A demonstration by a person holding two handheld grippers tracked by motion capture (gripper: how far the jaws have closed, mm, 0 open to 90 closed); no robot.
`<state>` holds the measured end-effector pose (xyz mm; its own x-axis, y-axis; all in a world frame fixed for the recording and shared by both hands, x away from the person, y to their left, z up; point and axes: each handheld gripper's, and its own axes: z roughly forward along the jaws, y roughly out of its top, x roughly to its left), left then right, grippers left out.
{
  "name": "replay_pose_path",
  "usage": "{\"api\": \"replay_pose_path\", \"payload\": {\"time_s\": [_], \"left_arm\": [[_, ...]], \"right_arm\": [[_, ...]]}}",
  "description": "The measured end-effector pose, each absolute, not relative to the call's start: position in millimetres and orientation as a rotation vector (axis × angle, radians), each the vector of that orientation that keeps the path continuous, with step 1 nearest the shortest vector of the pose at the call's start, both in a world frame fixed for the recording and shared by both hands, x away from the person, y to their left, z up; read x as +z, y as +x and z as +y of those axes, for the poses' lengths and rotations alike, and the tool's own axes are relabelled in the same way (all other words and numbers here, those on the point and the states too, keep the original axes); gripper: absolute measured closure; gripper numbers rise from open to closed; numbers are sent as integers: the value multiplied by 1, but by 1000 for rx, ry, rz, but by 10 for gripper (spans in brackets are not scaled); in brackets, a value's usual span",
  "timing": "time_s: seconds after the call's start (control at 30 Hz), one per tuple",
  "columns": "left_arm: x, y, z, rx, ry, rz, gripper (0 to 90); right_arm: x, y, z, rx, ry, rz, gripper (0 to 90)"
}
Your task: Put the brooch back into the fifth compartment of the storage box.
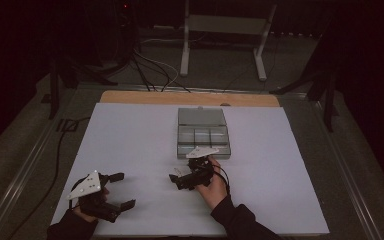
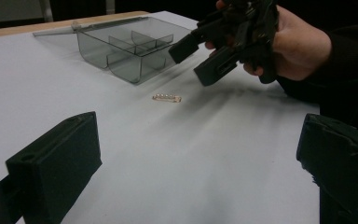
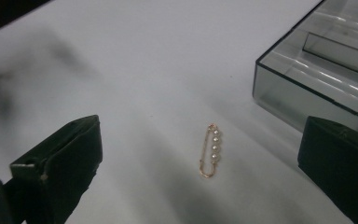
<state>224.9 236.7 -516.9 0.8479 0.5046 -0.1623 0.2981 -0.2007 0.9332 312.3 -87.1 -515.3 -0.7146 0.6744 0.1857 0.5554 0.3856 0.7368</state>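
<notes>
A small gold safety pin with a row of pearls (image 3: 210, 150) lies flat on the white sheet, just in front of my right gripper (image 3: 200, 130), whose jaws stand wide apart with nothing between them. In the left gripper view the pin (image 2: 167, 97) sits below the right gripper (image 2: 196, 61), which hangs a little above the sheet. A clear grey compartment box (image 1: 202, 132) sits mid-table with its lid laid back. My left gripper (image 1: 122, 190) rests open at the near left, empty.
The white sheet (image 1: 130, 140) covers most of the table; a wooden edge (image 1: 130, 96) shows at the back. The box wall (image 3: 279, 100) stands close to the pin. Cables and a stand's legs (image 1: 185, 55) lie on the floor beyond.
</notes>
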Motion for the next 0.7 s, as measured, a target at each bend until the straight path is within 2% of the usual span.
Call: {"api": "replay_pose_path", "payload": {"time_s": [0.1,0.3,0.53,0.7], "left_arm": [[-517,225,237,208,1799,614,12],[-517,225,236,204,1800,611,12],[-517,225,236,205,1804,610,12],[-517,225,236,206,1804,610,12]], "right_arm": [[-518,315,-83,1192,1159,2487,6],[-520,317,-78,1124,1219,2491,103],[-521,321,-74,1066,1279,2507,278],[-526,324,-72,1021,1305,2530,445]]}}
